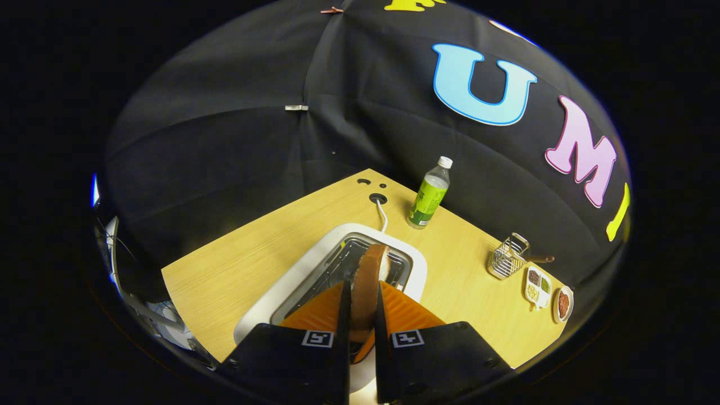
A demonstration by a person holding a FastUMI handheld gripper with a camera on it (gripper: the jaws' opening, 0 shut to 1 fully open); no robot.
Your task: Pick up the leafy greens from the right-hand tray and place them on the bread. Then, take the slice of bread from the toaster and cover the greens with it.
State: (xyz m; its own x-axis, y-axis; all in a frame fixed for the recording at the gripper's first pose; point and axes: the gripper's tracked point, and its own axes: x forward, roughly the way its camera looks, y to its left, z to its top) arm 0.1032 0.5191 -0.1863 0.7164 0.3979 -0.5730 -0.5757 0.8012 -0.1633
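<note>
Gripping the bread slice (368, 281) between its fingers, the claw (360, 306) sits over the toaster (281, 287).

My gripper (360, 306) clamps the bread slice (368, 281), brown-crusted and matt, over the toaster (292, 281), glossy white plastic, on the matt woodgrain table (236, 264).

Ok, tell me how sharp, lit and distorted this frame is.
Gripper view: strong fisheye bend, so the table edges curve; the middle is sharp and evenly lit, with the bread slice crisp between the fingers of the gripper over the toaster; the green bottle is clear; the rim falls dark.
</note>
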